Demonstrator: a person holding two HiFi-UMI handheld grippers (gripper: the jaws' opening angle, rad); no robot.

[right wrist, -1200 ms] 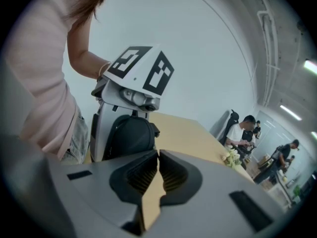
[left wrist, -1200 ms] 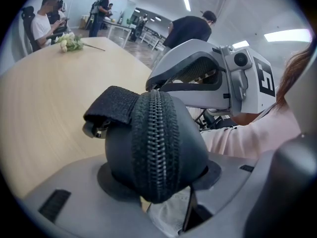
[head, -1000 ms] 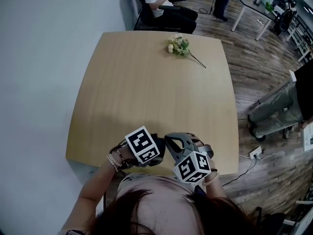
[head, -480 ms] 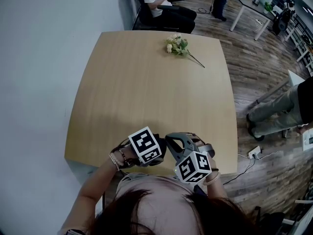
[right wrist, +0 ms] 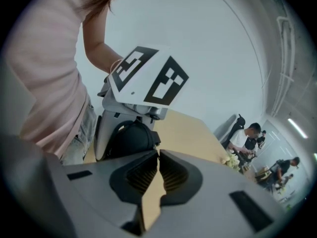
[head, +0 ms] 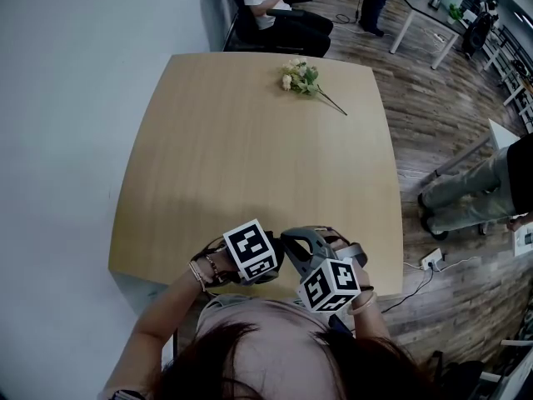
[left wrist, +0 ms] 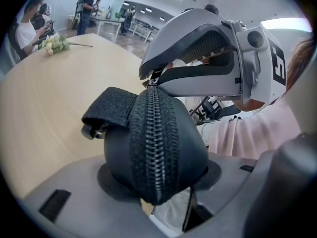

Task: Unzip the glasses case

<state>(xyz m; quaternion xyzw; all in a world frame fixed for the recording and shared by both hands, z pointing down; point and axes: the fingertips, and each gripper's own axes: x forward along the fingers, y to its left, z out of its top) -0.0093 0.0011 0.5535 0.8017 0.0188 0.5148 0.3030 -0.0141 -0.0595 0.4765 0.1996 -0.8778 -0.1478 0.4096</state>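
Left claw (left wrist: 158, 185): jaws set wide, pads pressing both sides of the black glasses case (left wrist: 185, 143). The case stands on end between them, its zip (left wrist: 151, 133) facing the camera and closed along the length on show.

Right claw (right wrist: 158, 155): jaws brought together, tips at the top end of the zip. Whether they pinch the pull cannot be made out.

Both claws sit at the lower centre of the head view, at the near edge of the tabletop (head: 250, 140).

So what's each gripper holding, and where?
Left gripper clamps the glasses case across its rounded sides. Right gripper pinches what looks like the zipper pull at the case's far end.
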